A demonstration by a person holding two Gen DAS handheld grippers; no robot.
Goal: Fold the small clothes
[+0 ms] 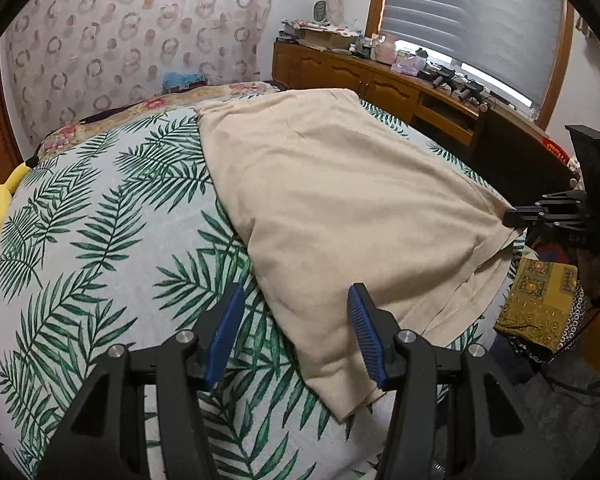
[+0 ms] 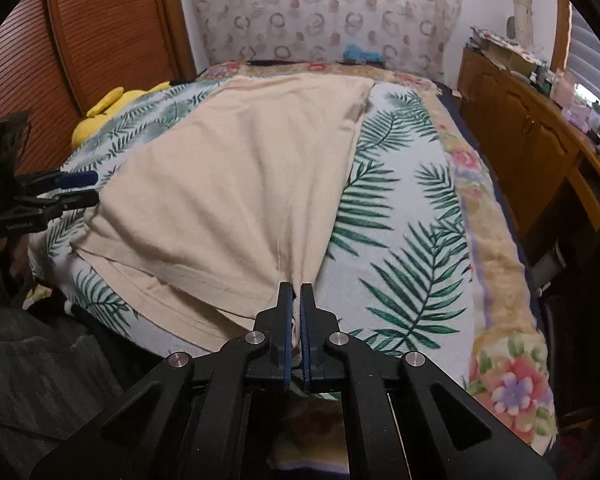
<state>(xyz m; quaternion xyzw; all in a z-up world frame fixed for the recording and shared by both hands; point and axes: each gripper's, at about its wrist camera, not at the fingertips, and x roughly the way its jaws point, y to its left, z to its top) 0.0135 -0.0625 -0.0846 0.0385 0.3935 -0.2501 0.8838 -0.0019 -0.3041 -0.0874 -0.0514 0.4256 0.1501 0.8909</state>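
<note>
A: Where was the garment lying, and what was found around it?

B: A beige T-shirt (image 1: 340,208) was spread over a palm-leaf bedspread (image 1: 100,240), its folded layers running down to the bed's near edge. A yellow plush toy (image 2: 112,108) was seen at the bed's far side by a wooden slatted door (image 2: 100,32). A wooden sideboard (image 1: 348,76), crowded with small items, stood under a window blind (image 1: 472,20). Nothing was laid on top of the shirt.

A: How were the grippers set?

B: The left gripper (image 1: 296,332) was held wide apart, with the shirt's near corner seen between its blue pads (image 1: 364,332); whether the pads touched the cloth could not be told. The right gripper (image 2: 296,300) was closed onto the shirt's hem, cloth being bunched between its nearly meeting jaws.

A: What was shown by one camera only?

B: A floral quilt (image 2: 500,320) along the bed's edge was shown fully in the right wrist view. A mustard patterned cloth (image 1: 540,300) beside the bed was seen in the left wrist view alone. There the right gripper's pinch on the hem was also seen from the side.
</note>
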